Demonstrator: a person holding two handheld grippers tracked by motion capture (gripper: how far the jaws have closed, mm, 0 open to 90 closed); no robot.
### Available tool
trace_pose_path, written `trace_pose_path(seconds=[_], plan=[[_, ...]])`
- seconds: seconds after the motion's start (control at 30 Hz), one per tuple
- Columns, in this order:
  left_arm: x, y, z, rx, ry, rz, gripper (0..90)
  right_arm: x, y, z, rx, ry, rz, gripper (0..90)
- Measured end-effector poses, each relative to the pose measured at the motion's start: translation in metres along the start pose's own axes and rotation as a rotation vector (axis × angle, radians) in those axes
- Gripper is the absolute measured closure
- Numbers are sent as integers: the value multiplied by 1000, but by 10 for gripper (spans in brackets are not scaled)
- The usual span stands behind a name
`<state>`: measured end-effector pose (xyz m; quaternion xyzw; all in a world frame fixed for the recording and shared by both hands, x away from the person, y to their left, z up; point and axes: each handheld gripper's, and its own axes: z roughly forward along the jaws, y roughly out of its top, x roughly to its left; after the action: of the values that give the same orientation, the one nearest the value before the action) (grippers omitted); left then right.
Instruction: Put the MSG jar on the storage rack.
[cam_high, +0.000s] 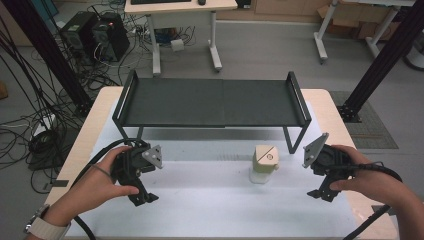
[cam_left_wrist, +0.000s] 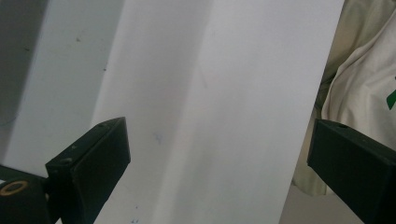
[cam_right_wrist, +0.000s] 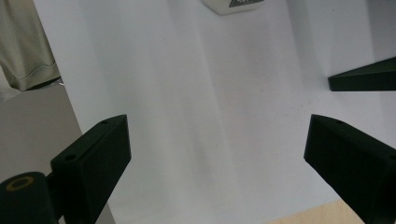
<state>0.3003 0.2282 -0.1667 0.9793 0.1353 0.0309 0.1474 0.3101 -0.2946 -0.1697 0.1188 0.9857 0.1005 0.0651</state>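
- Left gripper (cam_high: 142, 196) held in the person's left hand (cam_high: 95, 182), low over the white mat (cam_high: 200, 200), well to the left of the small box; jaws spread wide, nothing between them.
- In the left gripper view (cam_left_wrist: 219, 158) the jaws stand far apart over bare white mat; a light garment (cam_left_wrist: 359, 88) shows at the right edge.
- Grey three-cornered plate (cam_high: 154, 156) sits on top of the left gripper, on the side toward the box.
- Right gripper (cam_high: 322, 194) held in the right hand (cam_high: 365, 180), to the right of the box and apart from it; jaws likewise wide open and empty.
- Right gripper view (cam_right_wrist: 217, 154): jaws apart over the mat, lower edge of the box (cam_right_wrist: 231, 5) at the top of the frame, well beyond the jaw tips. Dark foot of the rack (cam_right_wrist: 364, 79) comes in from the right.
- Grey plate (cam_high: 315, 149) on the right gripper, tilted toward the box.
- Small box (cam_high: 265, 159): cream-coloured, upright on a white base (cam_high: 260, 176), on the mat between the two grippers, nearer the right one; touched by neither.
- Black rack (cam_high: 210, 102): low shelf on legs, just behind the box, spanning most of the desk's width; top surface bare.
- Desk (cam_high: 90, 130): light wood edge showing round the mat.
- Behind the desk, beyond the rack: grey floor, computer towers (cam_high: 97, 35) with tangled cables at left, a second white-legged desk (cam_high: 180, 20).
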Motion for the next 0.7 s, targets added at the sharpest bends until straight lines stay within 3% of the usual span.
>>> trace_pose_path(seconds=[0.3,0.7], plan=[[1,1,2,2,-6,8,62,-2,6,-10,-19,-5,-13,59],[1,1,5,-7,-3,20,62,-6,30,-26,-18,-21,-54,56]])
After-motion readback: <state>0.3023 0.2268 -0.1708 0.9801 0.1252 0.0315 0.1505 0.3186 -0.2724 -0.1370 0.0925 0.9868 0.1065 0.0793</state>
